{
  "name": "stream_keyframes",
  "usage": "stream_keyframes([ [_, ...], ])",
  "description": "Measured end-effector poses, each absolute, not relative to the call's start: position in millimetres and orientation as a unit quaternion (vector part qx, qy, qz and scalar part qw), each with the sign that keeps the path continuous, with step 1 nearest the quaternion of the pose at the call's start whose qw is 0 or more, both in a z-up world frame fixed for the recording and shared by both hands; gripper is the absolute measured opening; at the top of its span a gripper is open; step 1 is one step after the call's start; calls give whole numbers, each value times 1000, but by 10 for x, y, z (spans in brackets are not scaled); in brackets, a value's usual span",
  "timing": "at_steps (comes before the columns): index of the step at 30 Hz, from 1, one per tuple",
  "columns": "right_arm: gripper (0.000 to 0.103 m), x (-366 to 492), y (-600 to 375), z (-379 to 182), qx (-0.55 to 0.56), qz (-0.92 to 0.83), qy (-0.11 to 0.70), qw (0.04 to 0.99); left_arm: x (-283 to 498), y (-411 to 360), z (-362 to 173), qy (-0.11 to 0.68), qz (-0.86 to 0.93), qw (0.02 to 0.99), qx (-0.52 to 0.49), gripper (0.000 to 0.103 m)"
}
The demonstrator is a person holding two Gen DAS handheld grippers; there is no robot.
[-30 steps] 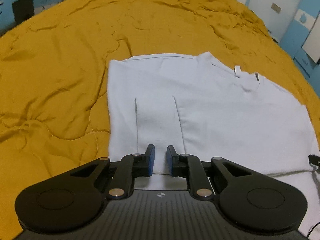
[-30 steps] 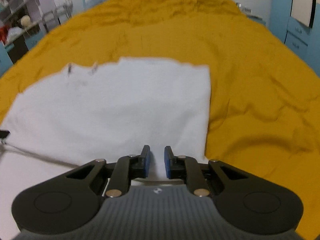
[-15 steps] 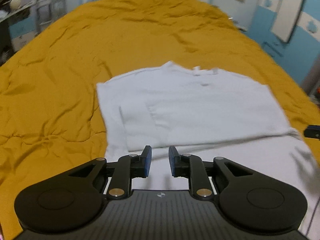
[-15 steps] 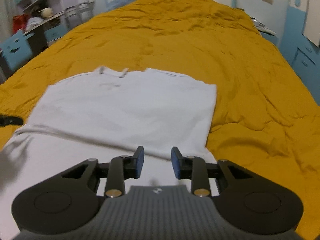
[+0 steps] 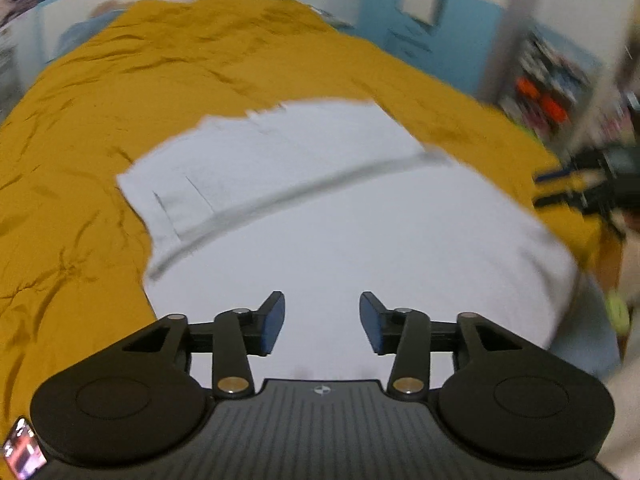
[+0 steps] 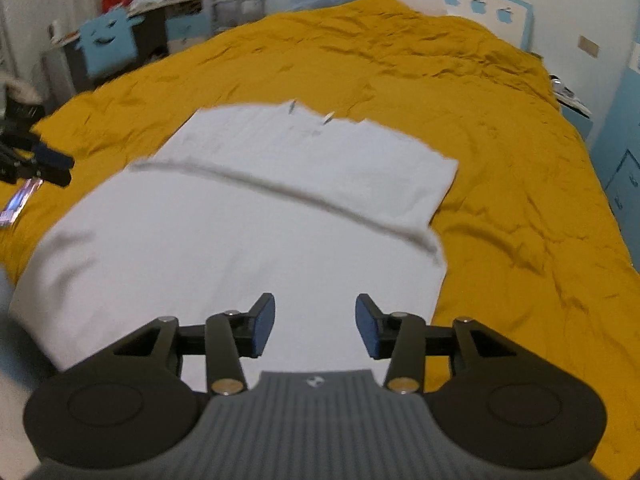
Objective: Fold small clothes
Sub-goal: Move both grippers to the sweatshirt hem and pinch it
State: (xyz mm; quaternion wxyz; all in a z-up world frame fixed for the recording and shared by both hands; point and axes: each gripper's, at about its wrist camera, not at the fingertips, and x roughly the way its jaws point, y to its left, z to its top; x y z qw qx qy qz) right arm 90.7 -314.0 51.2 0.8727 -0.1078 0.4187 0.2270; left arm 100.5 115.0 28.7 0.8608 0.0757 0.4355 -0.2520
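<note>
The left gripper [image 5: 322, 322] has its jaws spread and opening, with nothing between the blue pads [image 5: 273, 326]; only the white cloth lies in view below the gap. The right gripper [image 6: 316, 324] is the same: jaws apart and opening, nothing pinched, its blue pads [image 6: 264, 330] clear of the fabric. Beneath both lies the white garment [image 5: 360, 232], spread on the mustard-yellow quilt [image 5: 120, 80] of a bed. Its near part has been laid over the far part, so that a folded edge [image 6: 300, 196] runs across it from left to right, with a shadow line under it. Beyond that edge the lower layer shows, ending at the far side in a collar with a small tag [image 6: 329, 118]; in the left wrist view a folded-in sleeve [image 5: 180, 204] lies at the far left corner. Both views are blurred, so fine detail of the cloth is hard to tell. In the left wrist view the right gripper appears at the right edge, near the garment's right side; in the right wrist view the left gripper appears at the left edge, over the quilt. Farther out stand a cluttered desk [image 6: 120, 28] on the left and blue-and-white walls with apple shapes [image 6: 478, 4] behind the bed.
</note>
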Motion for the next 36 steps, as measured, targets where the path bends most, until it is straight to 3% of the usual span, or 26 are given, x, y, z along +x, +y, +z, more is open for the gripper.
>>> stream_keyframes([
  [4, 50, 550, -3142, 345, -142, 248, 434, 854, 651, 1061, 118, 452, -294, 832, 131, 56],
  [6, 56, 386, -3121, 248, -163, 258, 444, 843, 502, 1022, 29, 455, -319, 817, 156, 68],
  [11, 70, 42, -3056, 14, -232, 283, 457, 811, 188, 920, -283, 466, -321, 794, 223, 69],
  [17, 77, -241, -3025, -228, -323, 285, 445, 785, -94, 799, -641, 440, -303, 783, 318, 69],
  [27, 82, -220, -2972, -566, -344, 280, 443, 779, -228, 528, -1034, 406, -268, 749, 450, 74],
  [29, 74, -193, -2966, -569, -339, 274, 440, 785, -232, 476, -1048, 406, -255, 747, 462, 73],
  [34, 52, -167, -3031, -476, -311, 264, 437, 802, -224, 504, -961, 410, -237, 767, 434, 51],
  [36, 31, -163, -3058, -445, -296, 269, 436, 806, -248, 536, -876, 404, -232, 779, 420, 37],
])
